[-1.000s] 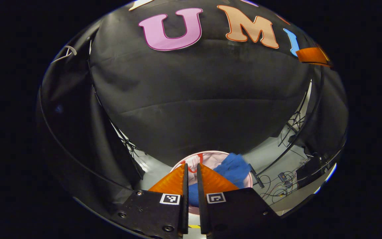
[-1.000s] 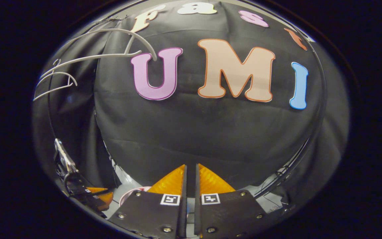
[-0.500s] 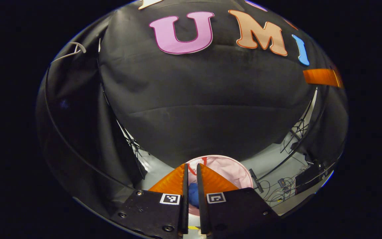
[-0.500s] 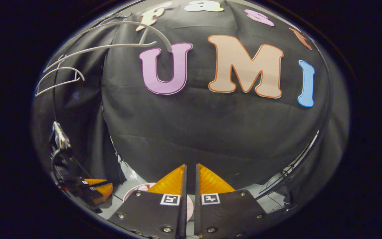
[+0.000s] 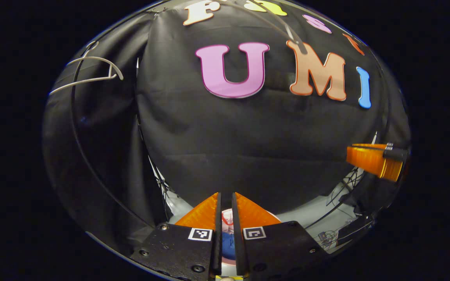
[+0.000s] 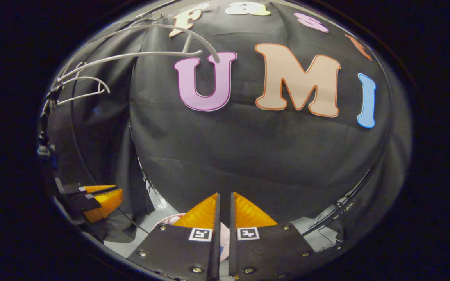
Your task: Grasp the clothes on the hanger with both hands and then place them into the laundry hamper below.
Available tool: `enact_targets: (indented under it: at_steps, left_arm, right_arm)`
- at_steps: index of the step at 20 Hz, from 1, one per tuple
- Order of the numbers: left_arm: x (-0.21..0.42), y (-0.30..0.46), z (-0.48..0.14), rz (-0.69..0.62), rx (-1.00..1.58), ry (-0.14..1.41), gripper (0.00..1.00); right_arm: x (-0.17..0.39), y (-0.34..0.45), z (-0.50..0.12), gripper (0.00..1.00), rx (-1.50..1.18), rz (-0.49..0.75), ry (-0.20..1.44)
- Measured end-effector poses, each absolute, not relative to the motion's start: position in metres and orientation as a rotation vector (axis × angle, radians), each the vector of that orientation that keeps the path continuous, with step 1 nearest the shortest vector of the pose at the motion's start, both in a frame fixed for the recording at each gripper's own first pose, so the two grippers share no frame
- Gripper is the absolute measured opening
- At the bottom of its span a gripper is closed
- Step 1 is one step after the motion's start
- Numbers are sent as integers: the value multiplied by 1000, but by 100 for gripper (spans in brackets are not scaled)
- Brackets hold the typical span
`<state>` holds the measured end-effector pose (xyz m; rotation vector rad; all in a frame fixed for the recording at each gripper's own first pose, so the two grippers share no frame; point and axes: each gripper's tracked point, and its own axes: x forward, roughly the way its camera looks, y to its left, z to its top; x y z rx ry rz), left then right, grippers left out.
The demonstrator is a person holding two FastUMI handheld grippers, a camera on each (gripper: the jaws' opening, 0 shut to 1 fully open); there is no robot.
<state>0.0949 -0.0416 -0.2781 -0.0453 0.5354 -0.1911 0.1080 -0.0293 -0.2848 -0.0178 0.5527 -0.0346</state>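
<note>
Bare hangers [image 6: 139, 54] overhead, upper left; pink hamper [image 6: 170, 220] below; open air between, before wall cloth.

The pale grey floor [image 5: 311, 212] carries a pink laundry hamper [image 5: 228, 216] standing directly on it, close to the foot of the black cloth wall. Black cables [image 5: 328, 236] lie loose on the floor to one side. The hamper [image 6: 166, 221] also appears in the right gripper view, on the floor [image 6: 147, 230].
</note>
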Motion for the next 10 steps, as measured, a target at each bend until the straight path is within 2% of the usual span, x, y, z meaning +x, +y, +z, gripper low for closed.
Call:
enact_targets:
  at_steps: [8, 9, 10]
  left_arm:
    - [97, -50, -131, -200, -123, 272, 14]
    - [96, -50, -114, -198, -127, 239, 17]
    - [92, -51, -99, -200, -128, 210, 12]
  right_arm:
    - [99, -14, -178, 9, -35, 1, 344]
    - [95, -12, -160, 9, -42, 8, 312]
    - [91, -8, -143, 9, -47, 18, 278]
